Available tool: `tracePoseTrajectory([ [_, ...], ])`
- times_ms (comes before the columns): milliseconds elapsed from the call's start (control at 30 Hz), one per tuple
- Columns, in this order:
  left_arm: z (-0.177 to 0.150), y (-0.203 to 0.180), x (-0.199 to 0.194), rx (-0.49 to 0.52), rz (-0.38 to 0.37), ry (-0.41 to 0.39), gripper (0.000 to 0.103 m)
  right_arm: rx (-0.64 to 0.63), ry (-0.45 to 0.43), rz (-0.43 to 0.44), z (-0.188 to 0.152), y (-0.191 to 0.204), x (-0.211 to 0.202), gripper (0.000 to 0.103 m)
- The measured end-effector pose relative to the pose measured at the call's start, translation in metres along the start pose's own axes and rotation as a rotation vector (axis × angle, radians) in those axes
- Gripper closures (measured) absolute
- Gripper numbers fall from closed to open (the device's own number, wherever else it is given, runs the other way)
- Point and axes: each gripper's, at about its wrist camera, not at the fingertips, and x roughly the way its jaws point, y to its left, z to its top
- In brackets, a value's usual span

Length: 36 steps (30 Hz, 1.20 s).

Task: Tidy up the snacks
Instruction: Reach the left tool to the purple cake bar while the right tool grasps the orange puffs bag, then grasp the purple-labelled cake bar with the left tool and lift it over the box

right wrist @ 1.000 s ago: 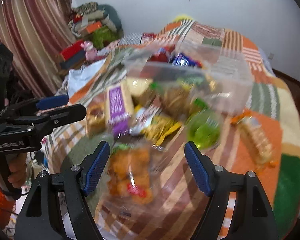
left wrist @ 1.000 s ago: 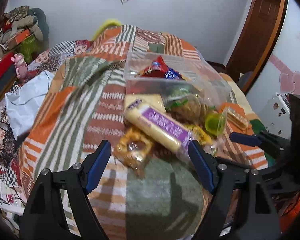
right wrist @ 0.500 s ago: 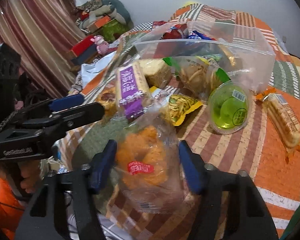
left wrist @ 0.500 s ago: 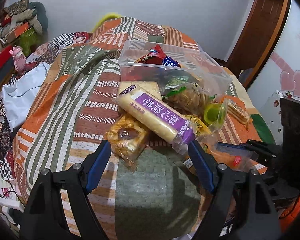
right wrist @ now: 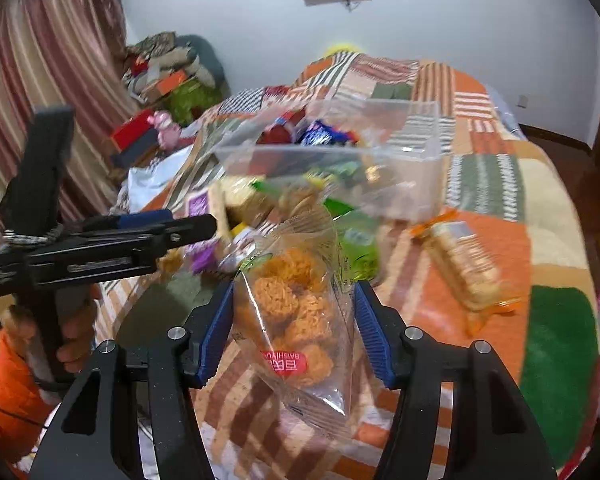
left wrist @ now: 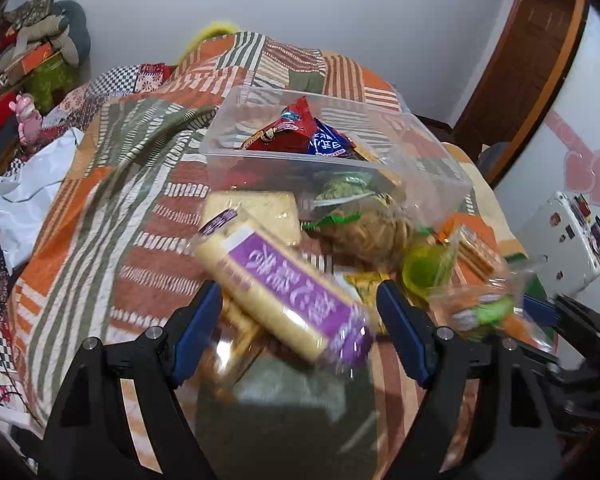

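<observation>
Right gripper jaws clamp noodle bag; bin beyond.

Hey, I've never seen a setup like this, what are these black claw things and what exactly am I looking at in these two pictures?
No robot here: a person holds a hand-operated two-finger gripper in each hand, and each carries a forward-looking camera. One picture looks out from the left gripper, the other from the right gripper. The blue-padded fingers are what does the grasping. Snacks lie on a striped patchwork quilt: a long purple-labelled biscuit pack, a green jelly cup, and a clear plastic storage box with some packets inside. The right gripper holds a clear bag of orange fried snacks. The left gripper is open, around the purple-labelled pack.
</observation>
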Motion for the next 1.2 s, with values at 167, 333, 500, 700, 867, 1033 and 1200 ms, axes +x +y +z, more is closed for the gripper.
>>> tracePoseTrajectory([
  [167,0.003,0.004,0.023,-0.03,0.038,0.022,0.024,0.027,-0.022,-0.011,0.006,-0.007,-0.006,0.049],
  [333,-0.001,0.011,0.023,-0.014,0.05,-0.015,0.04,0.056,-0.027,-0.007,0.008,-0.012,-0.006,0.05],
  [500,-0.002,0.022,0.016,-0.007,0.034,-0.01,0.06,0.059,-0.035,-0.012,0.012,-0.014,-0.005,0.051],
  [700,-0.004,0.022,0.003,0.023,0.045,-0.043,0.061,0.073,-0.063,-0.011,0.02,-0.018,-0.008,0.052],
  [867,0.003,0.012,-0.013,0.051,0.026,-0.101,0.073,0.076,-0.108,-0.023,0.033,-0.021,-0.014,0.052],
  [1033,0.011,0.006,-0.021,0.079,0.001,-0.128,0.081,0.083,-0.15,-0.024,0.045,-0.023,-0.018,0.052],
  [1200,0.015,0.002,-0.028,0.086,-0.014,-0.152,0.081,0.084,-0.175,-0.027,0.053,-0.023,-0.018,0.052],
])
